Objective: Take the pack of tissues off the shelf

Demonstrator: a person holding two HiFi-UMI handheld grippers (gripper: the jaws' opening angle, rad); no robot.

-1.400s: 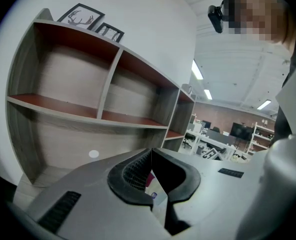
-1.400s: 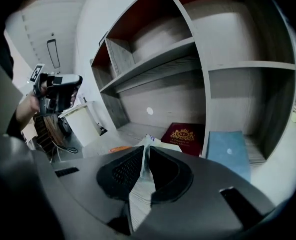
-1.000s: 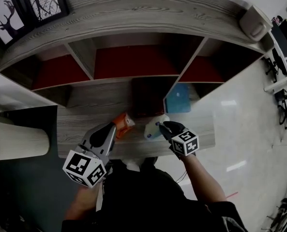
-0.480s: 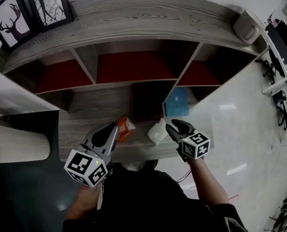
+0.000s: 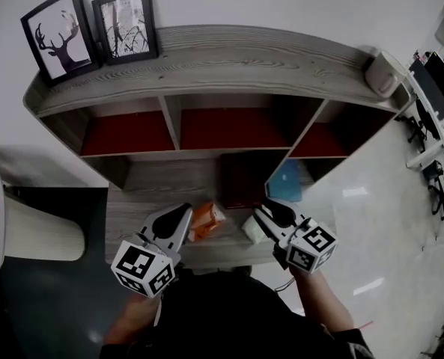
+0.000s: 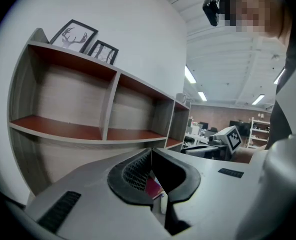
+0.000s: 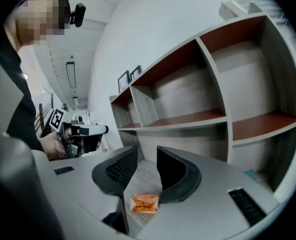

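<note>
Seemingly we are finishing: right gripper (image 5: 263,212), jaws just opening, empty, is hovering with the tissue pack (image 5: 250,232) at its seven o'clock; left gripper (image 5: 187,214) is sitting shut, empty; next, backing clear without nudging it.

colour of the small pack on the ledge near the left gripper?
The pack is orange; clearest in the right gripper view.

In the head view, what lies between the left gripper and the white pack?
An orange packet lies on the wooden ledge between the left gripper and the white pack, seen in the head view.
</note>
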